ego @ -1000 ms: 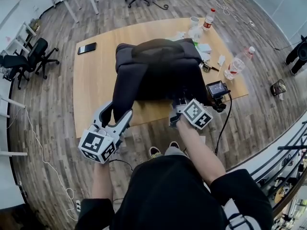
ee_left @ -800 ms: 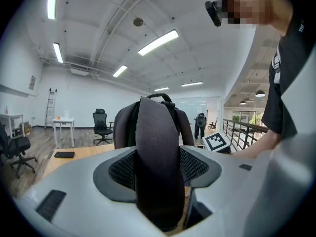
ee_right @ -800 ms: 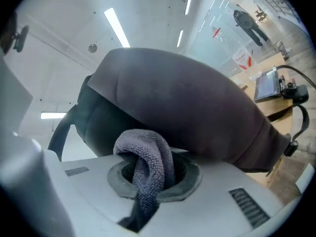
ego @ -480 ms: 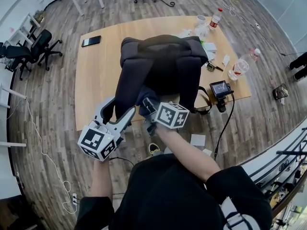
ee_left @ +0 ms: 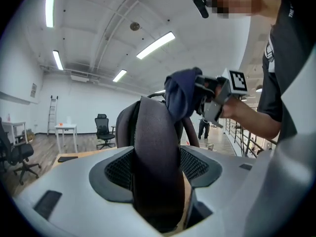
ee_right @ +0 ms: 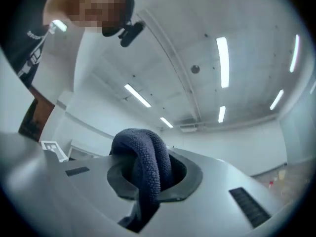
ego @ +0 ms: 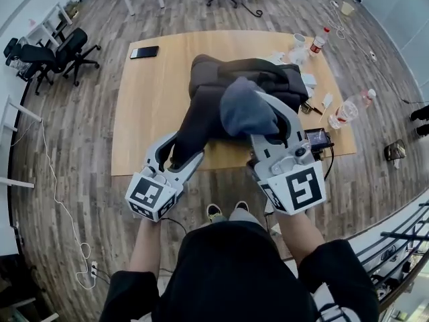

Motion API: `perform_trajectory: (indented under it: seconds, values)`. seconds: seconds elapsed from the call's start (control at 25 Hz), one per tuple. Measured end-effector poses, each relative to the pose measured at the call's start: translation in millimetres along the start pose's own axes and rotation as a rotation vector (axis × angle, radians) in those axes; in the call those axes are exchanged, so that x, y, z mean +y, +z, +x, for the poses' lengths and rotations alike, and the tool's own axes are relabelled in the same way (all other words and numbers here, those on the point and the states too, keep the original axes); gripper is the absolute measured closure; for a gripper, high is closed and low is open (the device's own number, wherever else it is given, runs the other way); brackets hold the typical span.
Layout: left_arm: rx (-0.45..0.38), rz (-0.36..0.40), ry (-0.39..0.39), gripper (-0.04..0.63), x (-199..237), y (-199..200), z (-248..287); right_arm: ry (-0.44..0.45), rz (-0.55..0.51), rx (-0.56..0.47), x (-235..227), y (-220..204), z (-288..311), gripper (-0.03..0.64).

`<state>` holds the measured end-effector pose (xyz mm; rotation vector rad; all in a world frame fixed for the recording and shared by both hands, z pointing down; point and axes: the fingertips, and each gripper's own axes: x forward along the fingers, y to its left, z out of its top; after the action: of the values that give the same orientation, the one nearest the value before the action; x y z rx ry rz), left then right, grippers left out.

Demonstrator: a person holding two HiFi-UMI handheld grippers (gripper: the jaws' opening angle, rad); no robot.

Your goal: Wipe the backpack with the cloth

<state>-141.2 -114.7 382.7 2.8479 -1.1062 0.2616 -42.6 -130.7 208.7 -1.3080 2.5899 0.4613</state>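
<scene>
Swung up just now from the lower edge of the backpack [ego: 209, 72] toward its top, right tongs [ego: 271, 116] pinching the cloth [ego: 244, 109], left tongs [ego: 179, 154] clamped on a strap [ee_left: 155, 152]: likely another wiping pass.

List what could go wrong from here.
1. The left gripper holds the backpack only by a strap, so wiping pressure may tip or slide it toward the bottle.
2. The cloth sits bunched in the right gripper above the backpack; it could slip out mid-wipe.
</scene>
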Motion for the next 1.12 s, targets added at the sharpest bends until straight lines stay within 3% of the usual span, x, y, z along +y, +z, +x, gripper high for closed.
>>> perform_trajectory:
  seconds: [0.12, 0.28, 0.44, 0.76, 0.96, 1.12]
  values:
    - [-0.017, 0.002, -0.018, 0.311, -3, 0, -2, 0.089, -0.314, 0.051, 5, 21, 30, 0.583]
    - [-0.038, 0.033, -0.018, 0.311, -5, 1, -9, 0.132, -0.595, 0.348, 19, -53, 65, 0.583]
    - [-0.065, 0.006, 0.046, 0.311, 10, 2, -28, 0.118, -0.857, 0.363, 35, -87, 71, 0.583]
    - [-0.056, -0.072, 0.142, 0.311, 23, -23, -58, 0.203, -0.886, 0.408, 66, -159, 38, 0.583]
    - [-0.045, -0.09, 0.157, 0.313, 23, -31, -67, 0.314, -0.821, 0.516, 95, -253, 6, 0.583]
    - [-0.035, -0.089, 0.158, 0.313, 21, -34, -70, 0.42, -0.762, 0.688, 122, -346, -29, 0.583]
